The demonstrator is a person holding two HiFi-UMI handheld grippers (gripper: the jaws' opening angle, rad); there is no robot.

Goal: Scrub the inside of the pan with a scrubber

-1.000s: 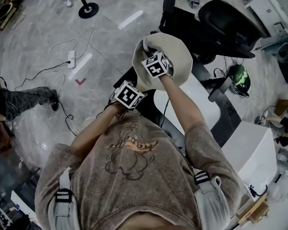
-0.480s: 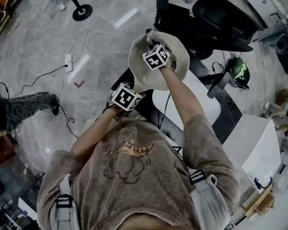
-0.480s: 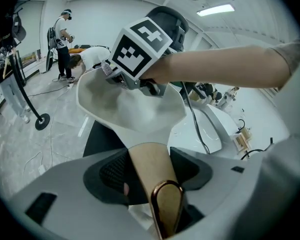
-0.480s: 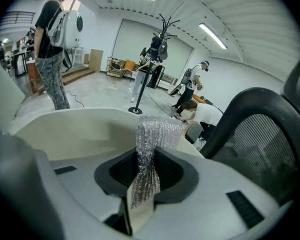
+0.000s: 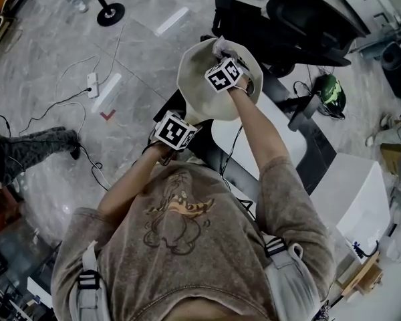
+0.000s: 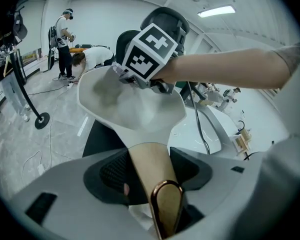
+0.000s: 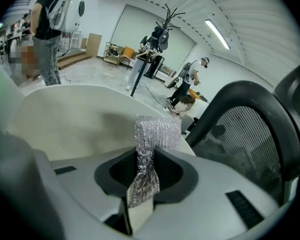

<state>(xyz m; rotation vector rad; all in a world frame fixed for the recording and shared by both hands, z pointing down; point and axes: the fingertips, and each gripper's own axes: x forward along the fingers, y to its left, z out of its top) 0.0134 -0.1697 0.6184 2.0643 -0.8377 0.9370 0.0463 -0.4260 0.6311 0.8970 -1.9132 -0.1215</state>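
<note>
Grippers, head view: left gripper [image 5: 182,122] holds the pan [image 5: 195,85] tilted in the air over the floor [image 5: 67,59]; right gripper [image 5: 220,57] reaches into its bowl
Left gripper view: jaws clenched on the handle [image 6: 151,166]; rigid, probably weighty, best held there
Right gripper view: jaws pinch the scrubber [image 7: 151,134], soft springy mesh, at the pan's inner wall

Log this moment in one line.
left tool: shut on handle | right tool: shut on scrubber | scrubber: in pan
</note>
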